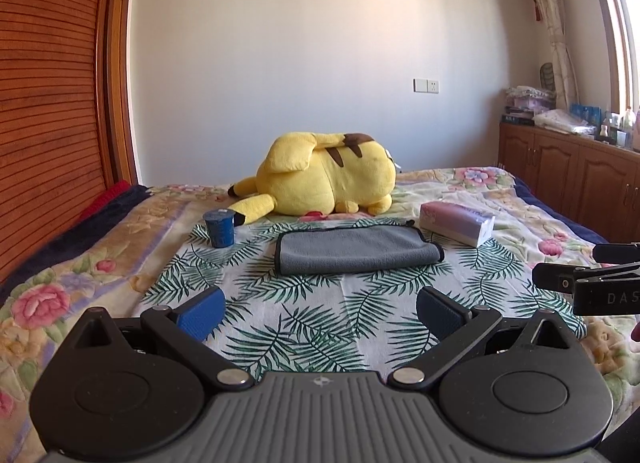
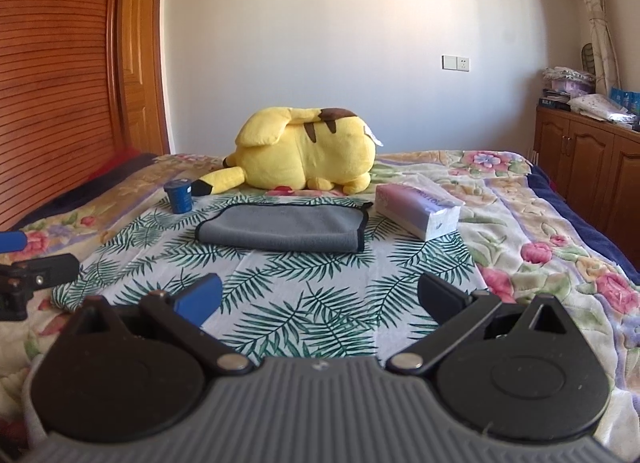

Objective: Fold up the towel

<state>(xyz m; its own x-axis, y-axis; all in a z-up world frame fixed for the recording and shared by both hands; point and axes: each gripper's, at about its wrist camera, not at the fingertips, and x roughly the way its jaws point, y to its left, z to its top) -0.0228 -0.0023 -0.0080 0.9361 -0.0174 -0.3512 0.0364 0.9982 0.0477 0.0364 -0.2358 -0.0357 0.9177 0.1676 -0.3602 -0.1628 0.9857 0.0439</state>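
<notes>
Nearest us, we hold the left gripper and the right gripper with fingers spread wide and nothing between them, above the palm-leaf cloth; the letters "DAS" show on the right gripper at the left view's edge. Farther on, the folded grey towel lies flat mid-cloth, long axis left to right, between a blue cup and a tissue pack whose print we cannot read. Beyond lies a yellow plush toy.
</notes>
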